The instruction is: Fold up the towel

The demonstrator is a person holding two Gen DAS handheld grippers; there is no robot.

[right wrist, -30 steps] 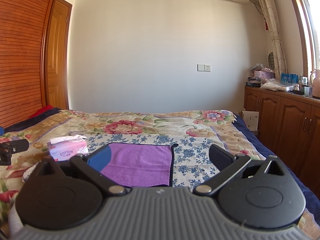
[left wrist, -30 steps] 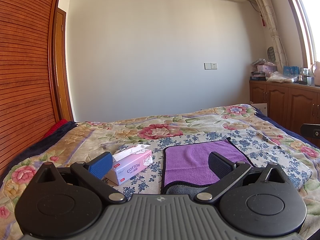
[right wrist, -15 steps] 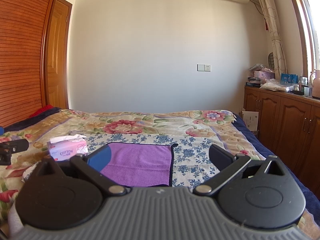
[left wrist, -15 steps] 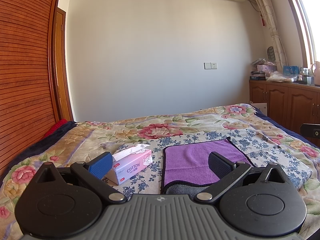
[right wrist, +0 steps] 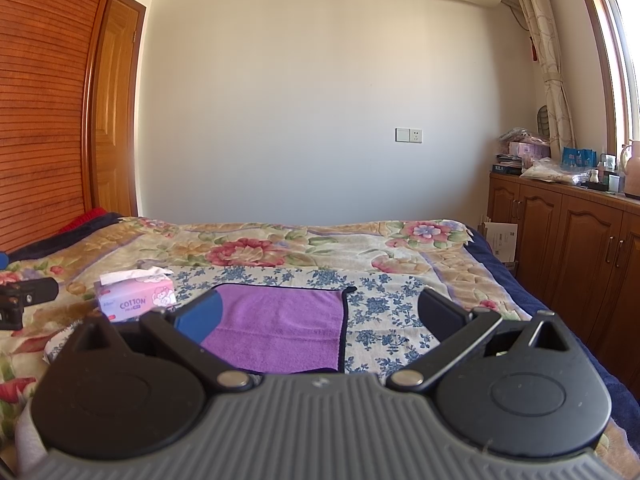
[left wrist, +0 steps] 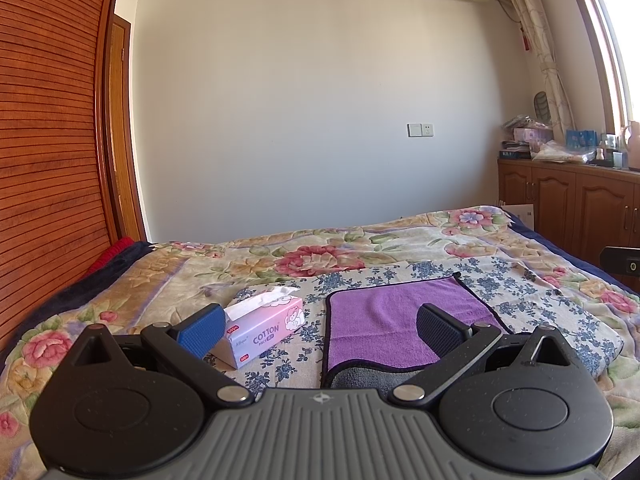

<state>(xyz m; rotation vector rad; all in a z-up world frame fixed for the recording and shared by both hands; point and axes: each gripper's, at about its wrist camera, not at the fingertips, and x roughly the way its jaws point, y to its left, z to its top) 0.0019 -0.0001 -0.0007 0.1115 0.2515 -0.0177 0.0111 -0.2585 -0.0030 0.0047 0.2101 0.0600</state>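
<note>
A purple towel (left wrist: 384, 320) with a dark border lies flat on the floral bedspread, its near edge turned up to show a grey underside (left wrist: 360, 378). My left gripper (left wrist: 320, 328) is open and empty, held just above the towel's near left part. In the right wrist view the towel (right wrist: 280, 320) lies ahead, and my right gripper (right wrist: 320, 318) is open and empty above its near right part.
A pink tissue box (left wrist: 264, 330) sits left of the towel, also in the right wrist view (right wrist: 136, 300). The bed (left wrist: 400, 248) reaches back towards a white wall. Wooden cabinets (right wrist: 568, 240) stand on the right, a slatted wooden wardrobe (left wrist: 44, 160) on the left.
</note>
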